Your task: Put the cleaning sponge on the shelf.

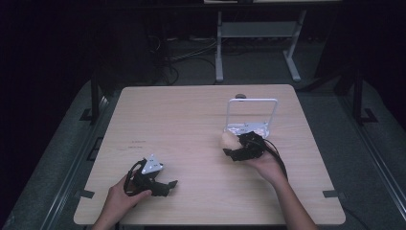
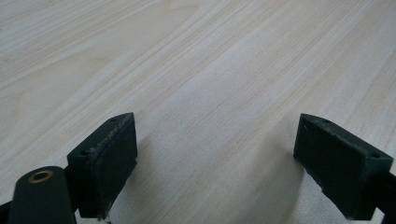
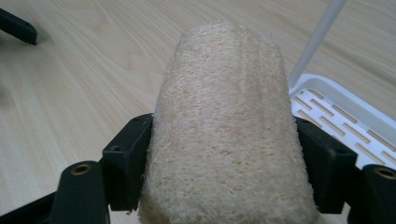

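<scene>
A person at a pale wooden table [image 1: 191, 115] works with a two-jaw gripper in each hand, and the job in hand looks roughly half done: the right gripper [image 1: 231, 149] has a beige loofah sponge [image 3: 224, 135] clamped between its black jaws, lifted clear of the tabletop and carried just beside a small white rack [image 1: 251, 117] with a slotted base and an upright wire frame. In the right gripper view the sponge bulges past both pads [image 3: 128, 158], which press into its fibrous sides, so the grasp looks firm; the jaws stand fairly wide only because the sponge itself is broad. The rack's slotted tray [image 3: 341, 116] lies to one side of the sponge, near but not under it. What remains, judging from this layout, is either to set the sponge onto the rack or to carry it away from it; the pictures do not settle which. The left gripper [image 1: 165, 184] rests low over the near left part of the table, well apart from the rack, its jaws spread and holding nothing, with bare wood between the pads [image 2: 105, 163].
</scene>
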